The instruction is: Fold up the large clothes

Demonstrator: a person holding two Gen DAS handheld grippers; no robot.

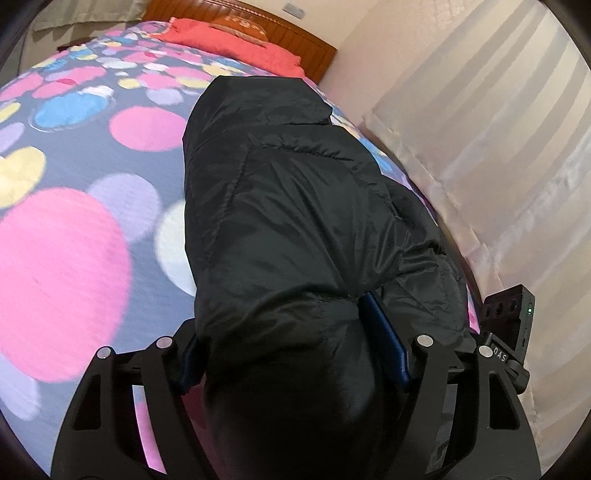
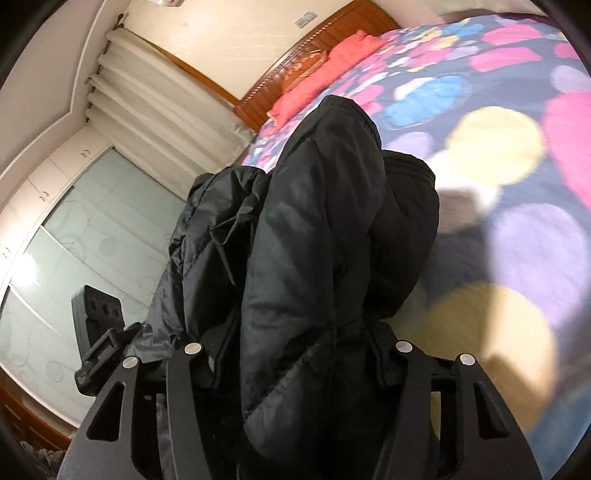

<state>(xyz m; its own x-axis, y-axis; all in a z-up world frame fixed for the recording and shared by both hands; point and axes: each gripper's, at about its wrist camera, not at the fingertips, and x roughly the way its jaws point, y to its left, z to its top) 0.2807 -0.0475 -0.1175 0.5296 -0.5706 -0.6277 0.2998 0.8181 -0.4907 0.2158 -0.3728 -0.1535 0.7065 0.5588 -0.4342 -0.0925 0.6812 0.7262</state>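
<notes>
A large black puffer jacket (image 1: 288, 206) lies lengthwise on the bed, near its right edge. My left gripper (image 1: 284, 354) is shut on the jacket's near end; a thick fold bulges between its blue fingers (image 1: 384, 336). In the right wrist view the same jacket (image 2: 325, 236) hangs bunched and lifted over the bed, its cuffed sleeve ends pointing away. My right gripper (image 2: 295, 358) is shut on a fold of it, which hides the fingertips. The other gripper's camera body (image 2: 98, 306) shows at left in the right wrist view.
The bedspread (image 1: 92, 206) is grey with big pink, yellow and blue dots. A red pillow (image 1: 229, 33) and wooden headboard (image 1: 295, 33) are at the far end. A pale curtain (image 1: 498, 129) hangs right of the bed. A glass-door wardrobe (image 2: 85, 236) stands beyond.
</notes>
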